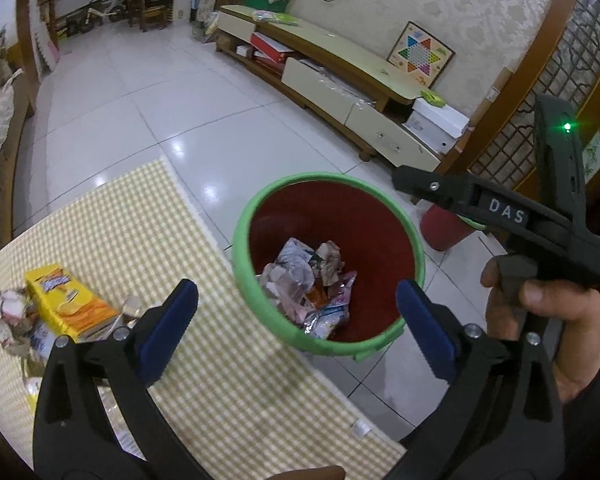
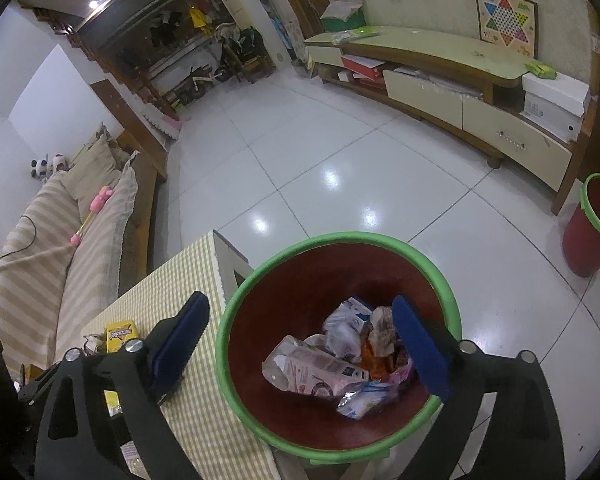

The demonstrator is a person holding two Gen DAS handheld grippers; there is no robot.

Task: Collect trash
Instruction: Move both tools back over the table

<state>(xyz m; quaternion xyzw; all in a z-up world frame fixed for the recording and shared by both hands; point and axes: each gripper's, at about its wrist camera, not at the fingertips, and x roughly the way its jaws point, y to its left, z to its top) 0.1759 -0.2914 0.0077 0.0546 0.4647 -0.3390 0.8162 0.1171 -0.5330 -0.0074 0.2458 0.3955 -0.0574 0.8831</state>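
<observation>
A red bin with a green rim (image 1: 244,216) (image 2: 236,292) stands on the floor beside the table and holds several crumpled wrappers (image 1: 308,284) (image 2: 332,356). My left gripper (image 1: 296,320) is open and empty, above the table edge and the bin. My right gripper (image 2: 300,340) is open and empty over the bin; its body also shows in the left wrist view (image 1: 500,212). On the yellow checked tablecloth (image 1: 220,380) (image 2: 204,412) lie a yellow snack box (image 1: 68,300) (image 2: 120,334) and crumpled paper trash (image 1: 12,316).
A second red bin (image 2: 588,228) stands at the right by a low TV cabinet (image 2: 440,64). A sofa (image 2: 40,240) runs along the left. White tiled floor (image 2: 320,160) lies beyond the table. A small white cap (image 1: 360,428) lies near the table's edge.
</observation>
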